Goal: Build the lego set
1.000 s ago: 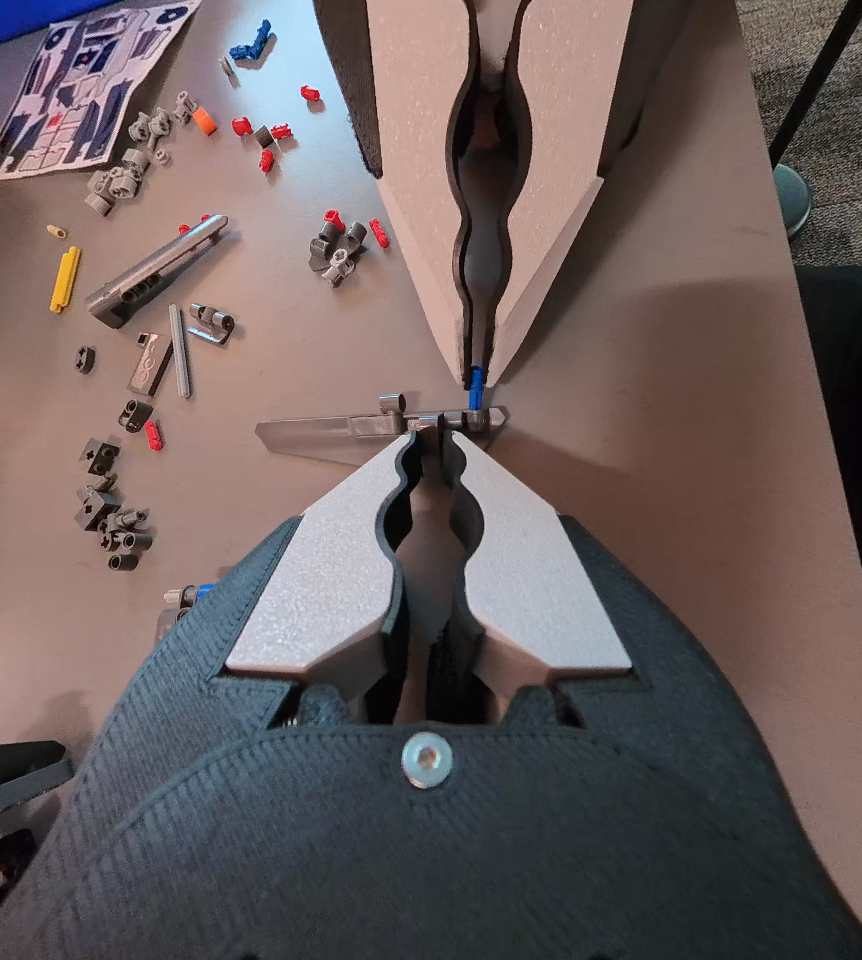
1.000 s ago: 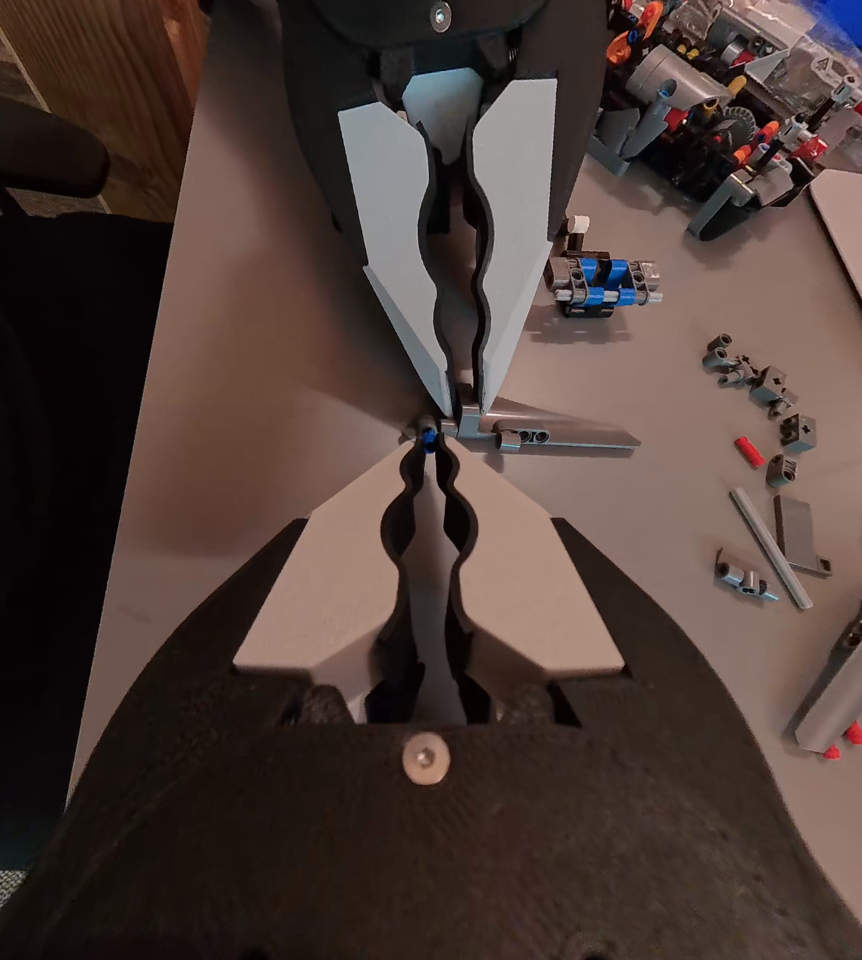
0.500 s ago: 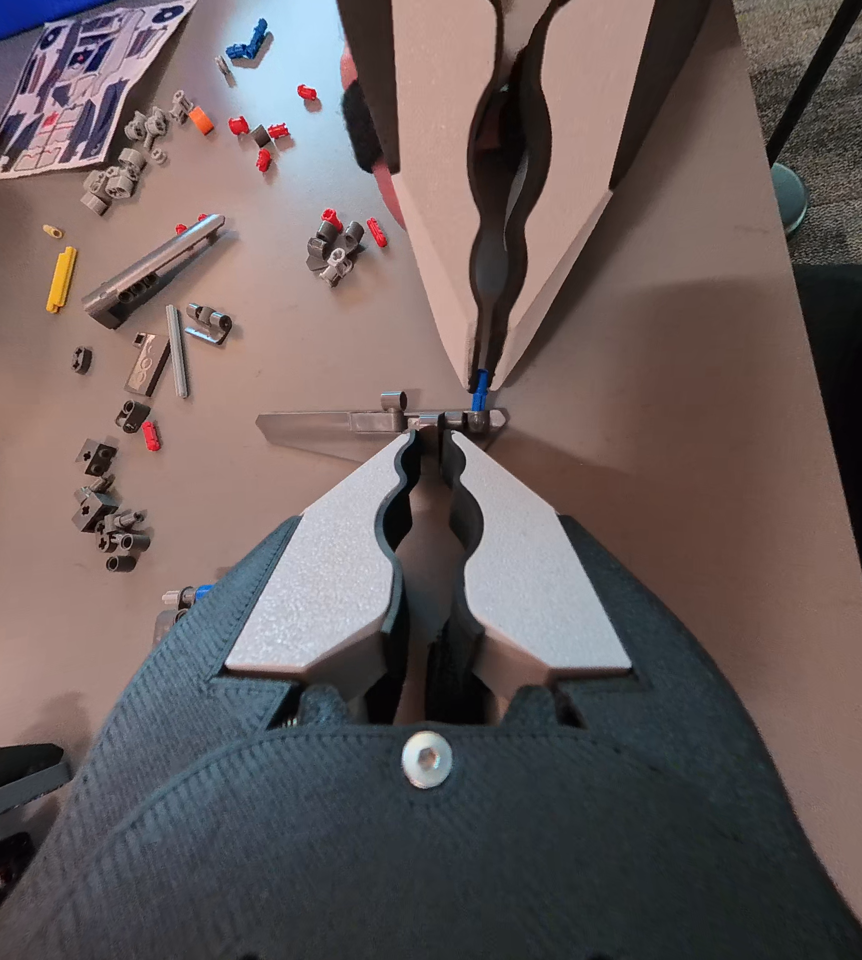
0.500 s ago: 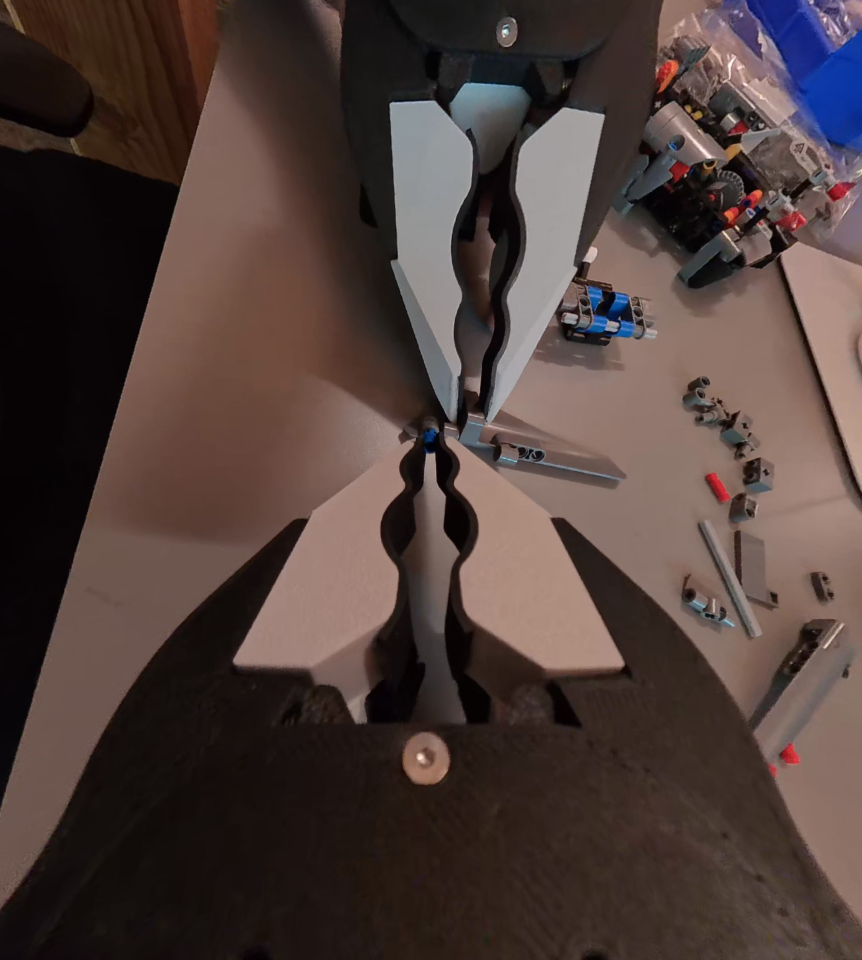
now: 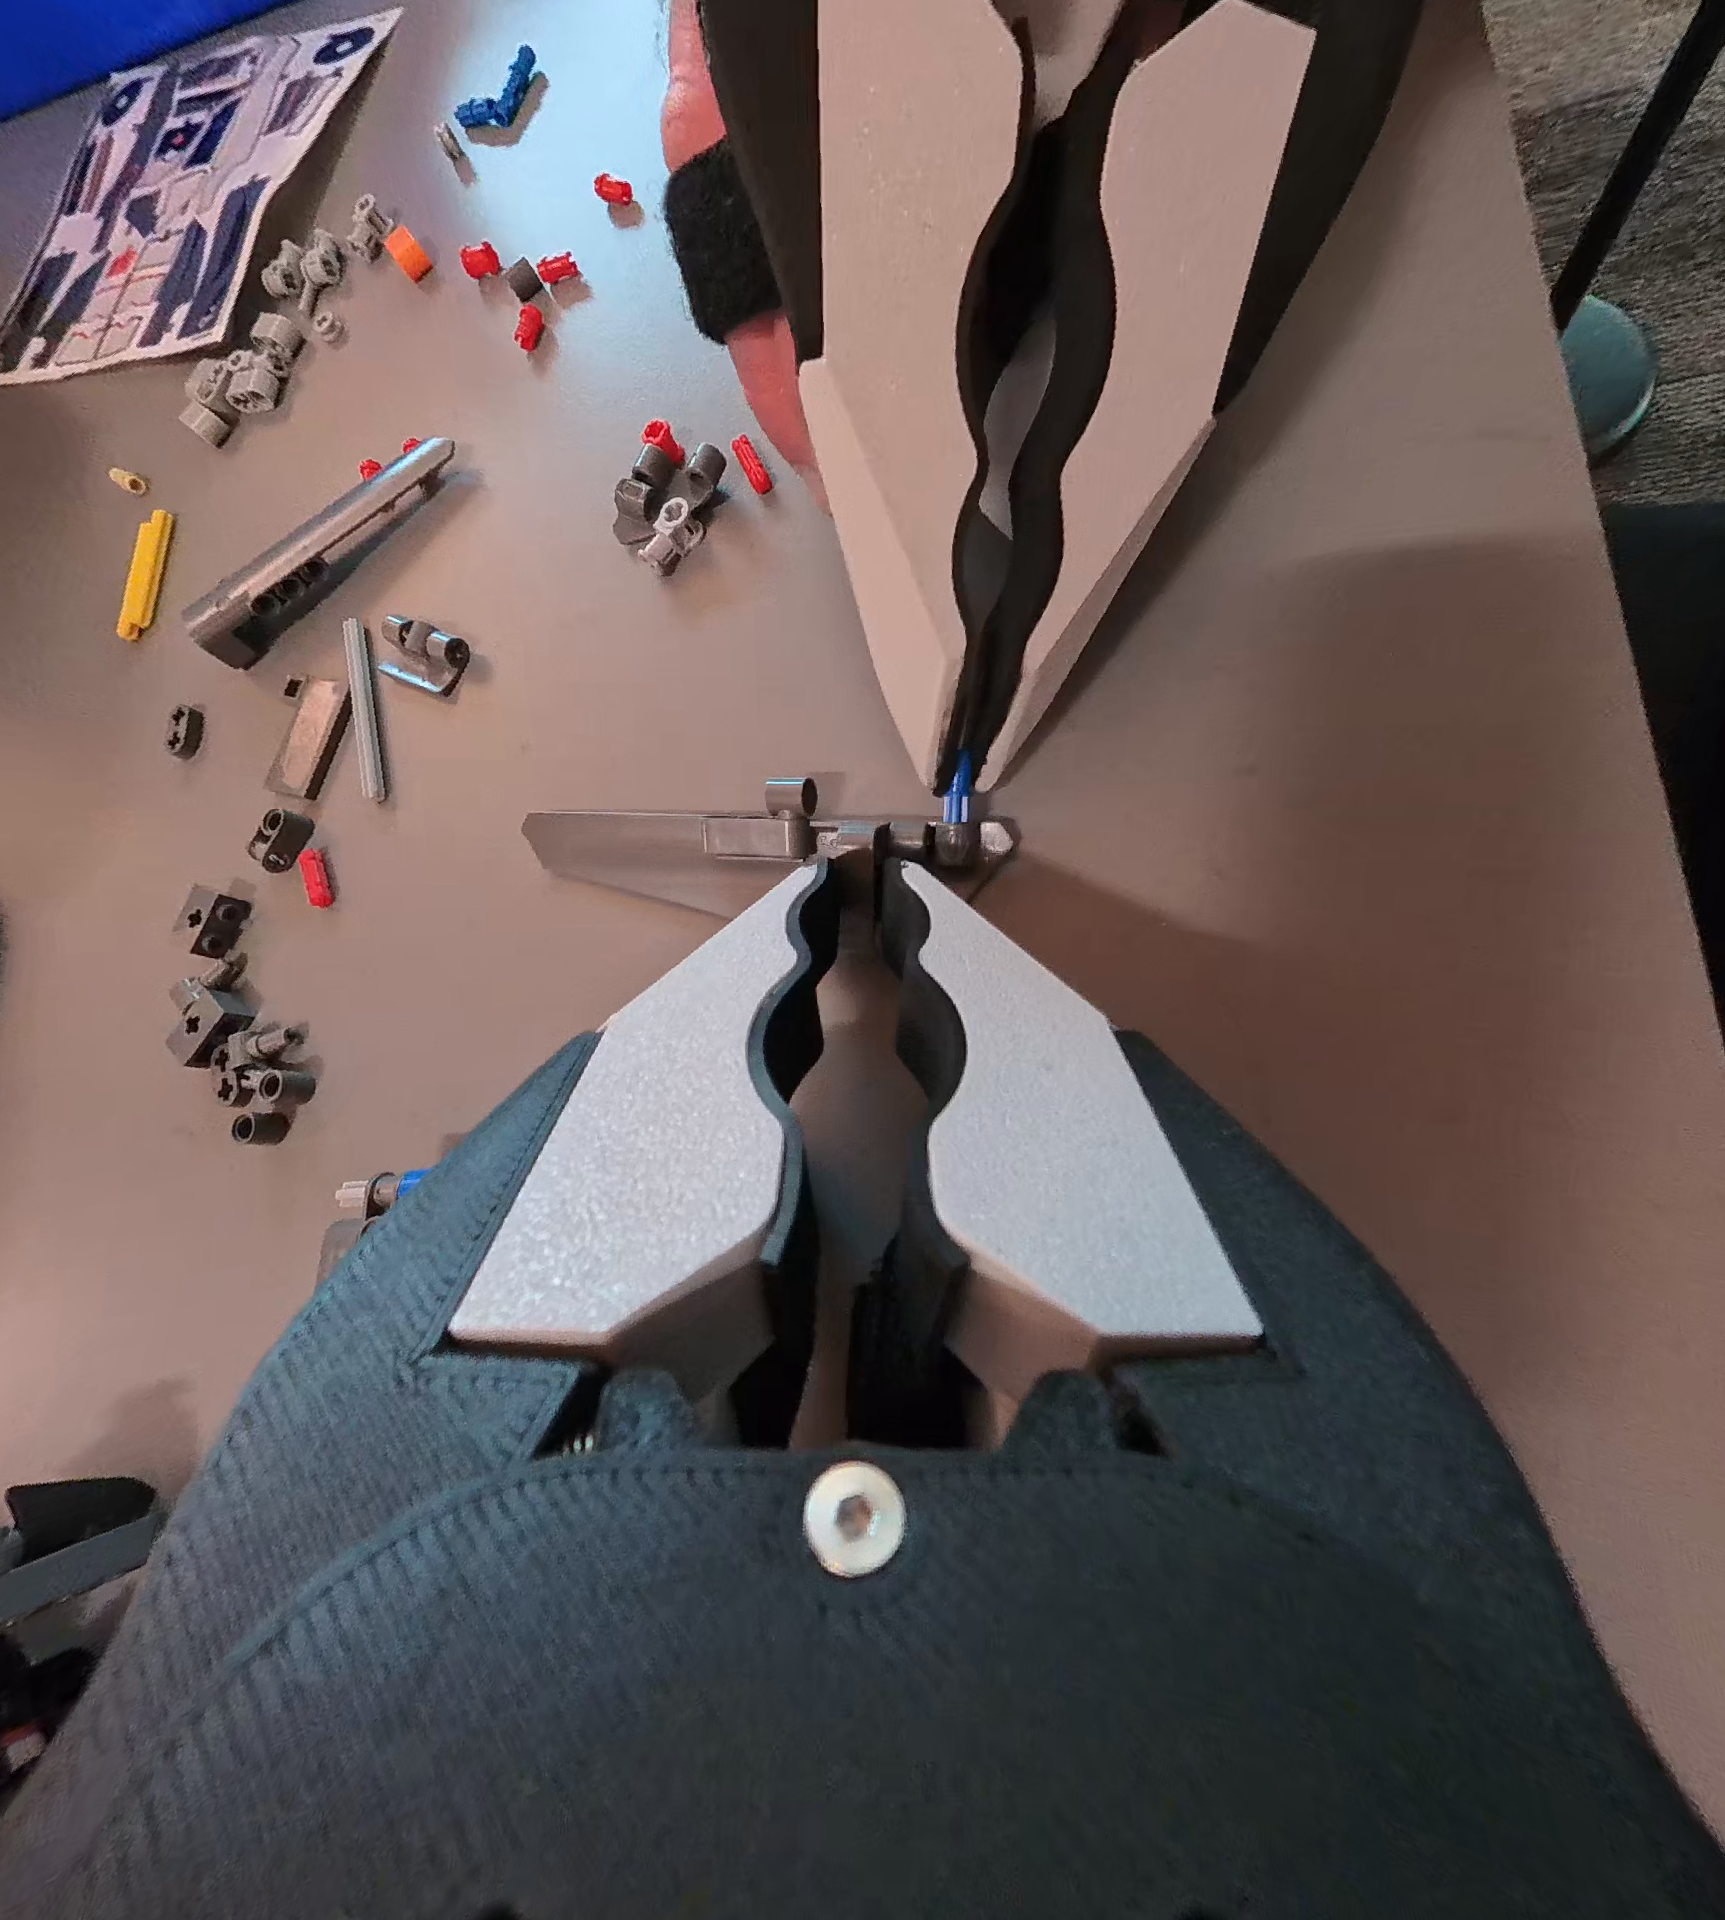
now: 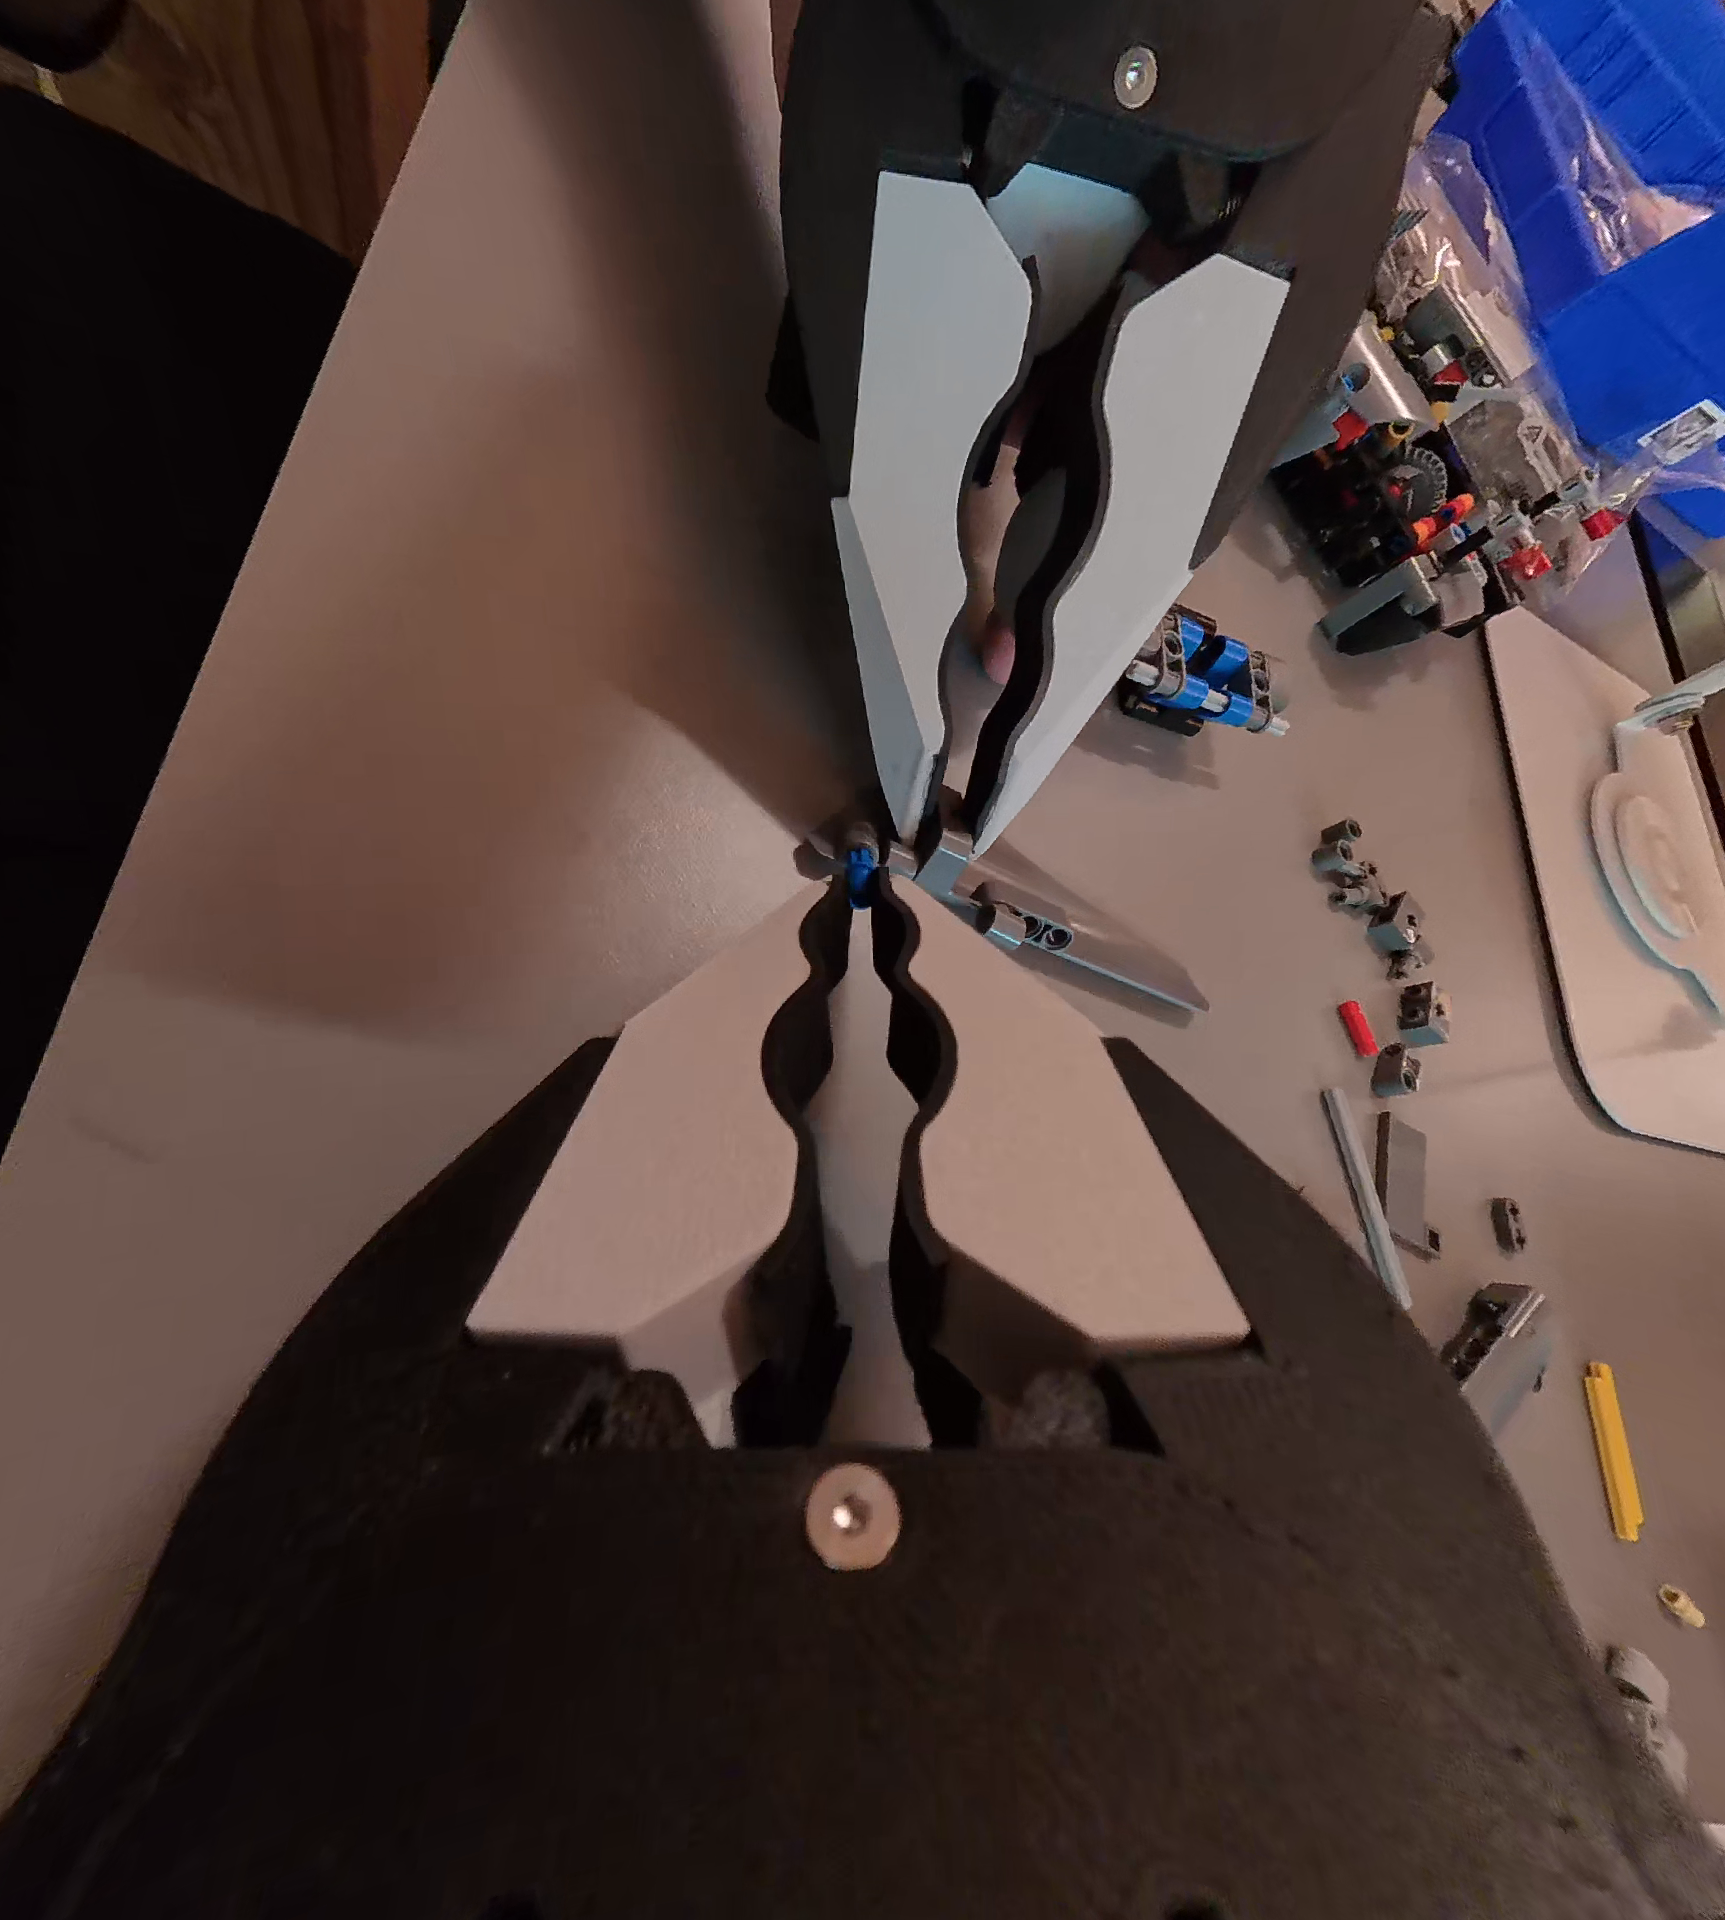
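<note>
A long grey lego wing piece (image 5: 671, 842) with small connectors on it lies on the brown table, near its edge. My left gripper (image 5: 860, 883) is shut on the piece's middle bar. It also shows in the right wrist view (image 6: 941, 831), with the wing piece (image 6: 1097, 951) running to the right. My right gripper (image 6: 860, 899) is shut on a small blue pin (image 6: 858, 871), whose tip sits at the connector on the piece's end. In the left wrist view the right gripper (image 5: 962, 774) comes from above with the blue pin (image 5: 959, 795) at its tips.
Loose grey, red, yellow and blue lego parts (image 5: 318, 540) lie left of the piece, with a sticker sheet (image 5: 172, 197) at far left. A part-built model (image 6: 1440, 520), blue bins (image 6: 1668, 229) and a small blue-and-grey assembly (image 6: 1201, 675) stand beyond. The table edge (image 5: 1616, 727) is close by. Only a small space, under 4 cm, lies between the two pairs of fingers.
The right gripper has tilted and swung, so the left gripper and wing piece look slanted in its view. The blue pin stays at the connector. The left gripper has not moved.
</note>
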The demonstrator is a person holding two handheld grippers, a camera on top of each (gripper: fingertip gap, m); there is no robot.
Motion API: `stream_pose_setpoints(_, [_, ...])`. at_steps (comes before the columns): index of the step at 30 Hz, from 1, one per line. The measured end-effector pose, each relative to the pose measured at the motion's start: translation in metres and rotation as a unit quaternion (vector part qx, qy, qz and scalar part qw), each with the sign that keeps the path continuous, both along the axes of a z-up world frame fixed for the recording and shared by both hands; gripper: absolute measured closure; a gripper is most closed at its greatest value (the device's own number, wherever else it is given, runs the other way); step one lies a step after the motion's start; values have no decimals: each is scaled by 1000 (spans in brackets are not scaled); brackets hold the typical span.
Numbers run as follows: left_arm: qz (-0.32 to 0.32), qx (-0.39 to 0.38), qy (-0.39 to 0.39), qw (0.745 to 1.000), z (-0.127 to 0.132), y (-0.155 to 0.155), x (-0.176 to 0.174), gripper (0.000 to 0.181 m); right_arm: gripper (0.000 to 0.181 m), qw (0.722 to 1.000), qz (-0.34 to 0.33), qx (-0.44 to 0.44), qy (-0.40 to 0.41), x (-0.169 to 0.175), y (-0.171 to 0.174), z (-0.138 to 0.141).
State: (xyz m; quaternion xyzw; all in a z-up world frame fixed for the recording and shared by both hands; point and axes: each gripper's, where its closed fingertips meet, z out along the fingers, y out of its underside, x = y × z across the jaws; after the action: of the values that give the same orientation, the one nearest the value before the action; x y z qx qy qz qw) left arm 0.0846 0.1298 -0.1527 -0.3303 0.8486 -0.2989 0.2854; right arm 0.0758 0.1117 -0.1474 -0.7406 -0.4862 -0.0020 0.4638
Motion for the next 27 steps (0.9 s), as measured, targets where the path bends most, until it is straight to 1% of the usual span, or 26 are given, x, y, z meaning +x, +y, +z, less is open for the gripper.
stream_pose_setpoints(8, [2,15,-10,1000,0,0,0,175,180,1000,-8,-7,-21,-3,1,0])
stream_pose_setpoints(14, [4,20,-13,1000,0,0,0,175,180,998,-12,-18,-54,-4,3,-2])
stream_pose_setpoints(18, [5,22,-15,1000,0,0,0,175,179,999,-12,-17,-50,-4,3,-3])
stream_pose_setpoints(21, [5,19,-12,1000,0,0,1,175,179,999,-12,-18,-28,-3,3,-2])
stream_pose_setpoints(24, [1,12,-6,1000,0,0,1,175,179,999,-10,-7,-38,-2,3,-2])
stream_pose_setpoints(27, [-4,37,-5,999,0,0,1,175,177,999,-11,-4,-36,-2,2,-3])
